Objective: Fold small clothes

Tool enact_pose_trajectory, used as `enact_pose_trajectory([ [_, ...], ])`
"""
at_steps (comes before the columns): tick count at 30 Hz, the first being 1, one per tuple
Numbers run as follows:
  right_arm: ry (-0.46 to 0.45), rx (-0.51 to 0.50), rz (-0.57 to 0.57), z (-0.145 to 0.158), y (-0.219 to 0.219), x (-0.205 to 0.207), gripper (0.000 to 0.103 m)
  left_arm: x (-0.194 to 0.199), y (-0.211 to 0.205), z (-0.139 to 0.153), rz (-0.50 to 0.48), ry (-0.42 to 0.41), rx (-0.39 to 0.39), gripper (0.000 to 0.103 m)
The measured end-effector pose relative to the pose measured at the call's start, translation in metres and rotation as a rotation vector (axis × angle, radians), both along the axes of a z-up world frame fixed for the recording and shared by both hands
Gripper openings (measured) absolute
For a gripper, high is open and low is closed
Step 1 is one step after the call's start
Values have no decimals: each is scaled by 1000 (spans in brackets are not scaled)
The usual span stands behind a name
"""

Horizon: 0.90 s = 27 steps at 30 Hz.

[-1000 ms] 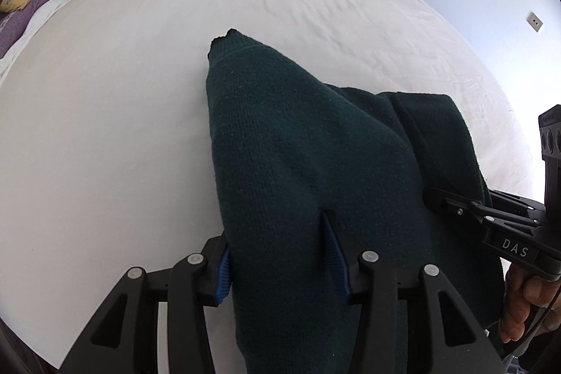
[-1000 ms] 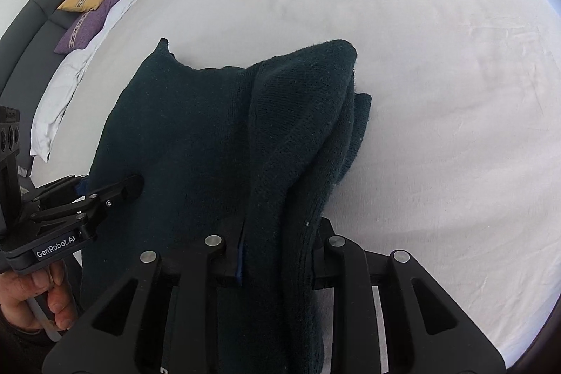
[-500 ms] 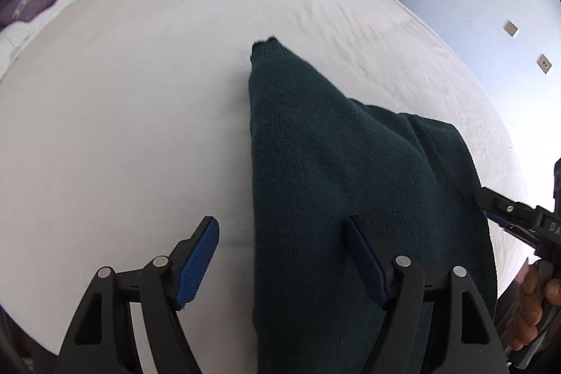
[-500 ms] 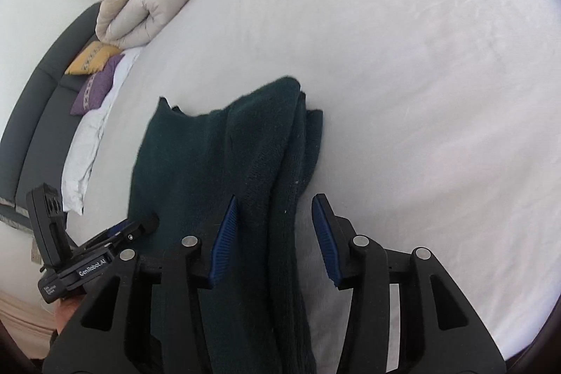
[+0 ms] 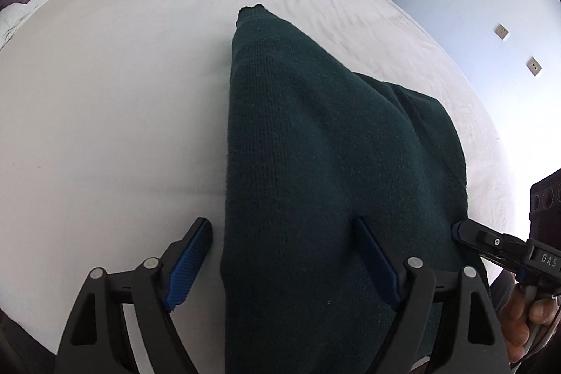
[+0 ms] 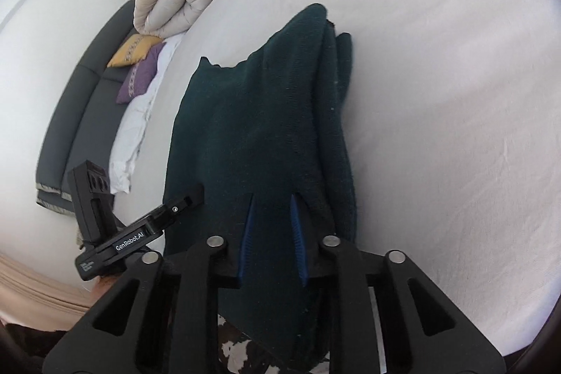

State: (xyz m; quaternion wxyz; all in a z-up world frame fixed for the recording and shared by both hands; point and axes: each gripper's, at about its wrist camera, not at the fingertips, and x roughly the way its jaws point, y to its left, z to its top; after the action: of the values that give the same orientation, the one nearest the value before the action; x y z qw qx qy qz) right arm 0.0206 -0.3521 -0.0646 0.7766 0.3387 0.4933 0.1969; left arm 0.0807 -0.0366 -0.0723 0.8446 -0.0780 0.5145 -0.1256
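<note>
White bedsheet (image 5: 105,93) is carrying the dark green knit (image 5: 315,163), soft and floppy, so I'm nipping its near hem with the right gripper (image 6: 271,226), jaws just closing on cloth, while the left gripper (image 5: 280,265) is just opening wide, empty astride its left edge.

**Two wrist cameras, close over the bed**

Each fisheye looks steeply down along its own gripper's fingers. The left wrist view faces the far wall and door; the right faces the headboard side. Both share the dark green garment (image 5: 333,163) and white bed (image 5: 105,93).
</note>
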Motion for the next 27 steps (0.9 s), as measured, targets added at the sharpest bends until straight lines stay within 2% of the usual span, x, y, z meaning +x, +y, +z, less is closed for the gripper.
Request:
enact_pose_trajectory([
  [4,-13,70,-28,-17,-9,5,14,-10,-2,6,3,-29,14,86],
  [6,-23,41,-58,-13,-16,0,15,-8,-8,10,5,-59,22,81],
  [7,-28,11,-79,-9,-20,-4,19,-14,-9,16,5,-88,40,79],
  [8,-24,-54,-112,-5,-26,-8,19,-16,-11,22,8,-126,66,79],
  [10,-39,-172,-152,6,-34,-17,19,-31,-12,41,22,-232,125,79],
  [12,-92,-242,-195,29,-42,-30,19,-45,-9,65,50,-345,158,84],
  [14,-177,-329,-228,56,-39,-40,19,-60,-6,93,89,-476,185,103],
  [18,-414,-536,-287,119,-12,-63,22,-88,-2,154,143,-754,207,103],
  [20,-553,-596,-331,149,4,-78,33,-98,-4,183,181,-844,251,103],
  [22,-689,-615,-403,180,1,-99,103,-116,-4,212,221,-930,297,103],
  [23,-781,-618,-464,193,4,-113,103,-126,-5,225,237,-967,311,103],
  [25,-961,-624,-574,215,8,-140,103,-145,2,248,229,-1036,276,103],
  [27,-1030,-649,-620,234,10,-152,103,-157,9,261,285,-1048,258,103],
])
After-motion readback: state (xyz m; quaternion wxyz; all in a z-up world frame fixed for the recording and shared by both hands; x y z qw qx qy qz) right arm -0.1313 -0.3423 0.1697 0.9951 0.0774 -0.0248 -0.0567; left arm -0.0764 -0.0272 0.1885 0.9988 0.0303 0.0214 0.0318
